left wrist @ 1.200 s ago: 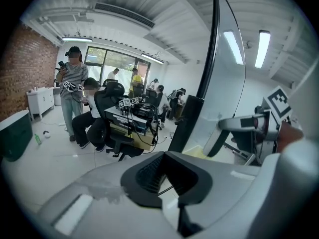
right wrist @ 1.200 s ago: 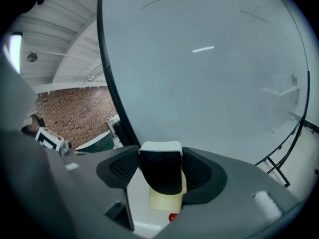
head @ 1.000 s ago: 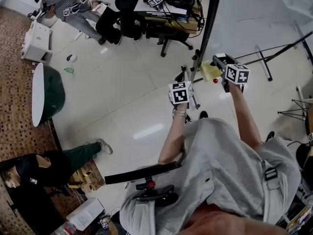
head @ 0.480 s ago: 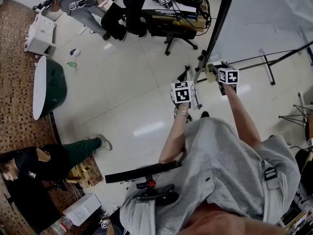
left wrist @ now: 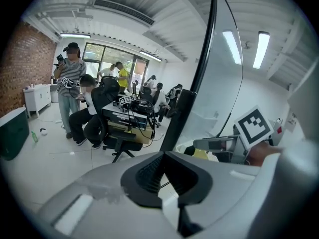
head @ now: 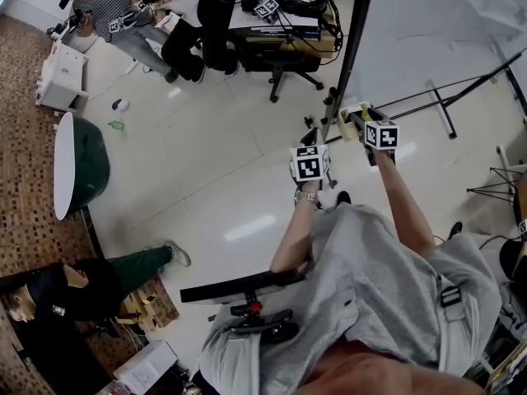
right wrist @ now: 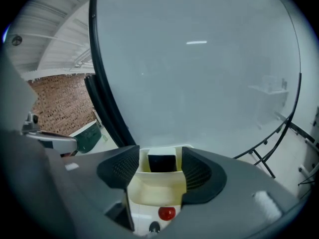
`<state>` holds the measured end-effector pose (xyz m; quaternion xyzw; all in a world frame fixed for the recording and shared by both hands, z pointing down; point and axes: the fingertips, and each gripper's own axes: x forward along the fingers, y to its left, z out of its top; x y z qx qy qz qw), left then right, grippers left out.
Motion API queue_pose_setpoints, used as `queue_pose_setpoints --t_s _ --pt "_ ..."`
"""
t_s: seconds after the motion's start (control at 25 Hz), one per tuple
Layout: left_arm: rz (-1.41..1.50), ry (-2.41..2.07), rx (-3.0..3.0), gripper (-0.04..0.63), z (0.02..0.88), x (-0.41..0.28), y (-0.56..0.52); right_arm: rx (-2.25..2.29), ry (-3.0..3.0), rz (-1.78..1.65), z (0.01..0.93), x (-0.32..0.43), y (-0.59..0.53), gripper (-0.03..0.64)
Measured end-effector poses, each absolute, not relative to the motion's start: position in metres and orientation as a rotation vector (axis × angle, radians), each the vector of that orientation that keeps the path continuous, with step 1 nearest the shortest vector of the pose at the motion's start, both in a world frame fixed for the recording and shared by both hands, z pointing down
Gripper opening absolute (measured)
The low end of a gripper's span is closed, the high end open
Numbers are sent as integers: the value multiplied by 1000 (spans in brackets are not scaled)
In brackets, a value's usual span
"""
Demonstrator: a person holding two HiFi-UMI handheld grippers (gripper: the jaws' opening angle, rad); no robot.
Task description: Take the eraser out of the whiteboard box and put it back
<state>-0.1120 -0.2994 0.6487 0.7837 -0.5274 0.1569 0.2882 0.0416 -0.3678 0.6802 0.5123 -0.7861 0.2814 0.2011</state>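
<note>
In the right gripper view, my right gripper [right wrist: 160,171] is shut on the eraser [right wrist: 158,185], a pale yellow block with a black felt end [right wrist: 162,162]. It hangs close in front of the whiteboard [right wrist: 199,73]. Just below the eraser is the white box [right wrist: 142,214], with a red ball magnet [right wrist: 166,213] and a dark pen tip in it. In the head view my right gripper [head: 356,112] is at the board's black frame [head: 350,48]. My left gripper [head: 311,136] hangs beside it, shut with nothing in it [left wrist: 165,156].
The board's black stand legs [head: 449,109] spread over the white floor on the right. Behind are a desk with cables, an office chair [head: 284,64] and people. A green round table [head: 78,159] stands at left, and a person sits on the floor at lower left.
My right gripper has sunk along the whiteboard with the eraser held in it. The left gripper has hardly moved.
</note>
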Motion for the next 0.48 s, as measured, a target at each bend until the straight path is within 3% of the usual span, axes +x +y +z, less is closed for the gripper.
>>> queue_pose_setpoints --t_s 0.08,0.24,0.48 --pt "408 -1391 2099 5 649 -102 -294 1470 -2218 760 666 45 -358 226" --pt "413 -1403 2099 5 654 -83 -278 1433 -2295 745 652 41 -335 40" --pt "410 -1521 2007 5 655 -71 -246 1216 -2394 756 649 32 -287 6"
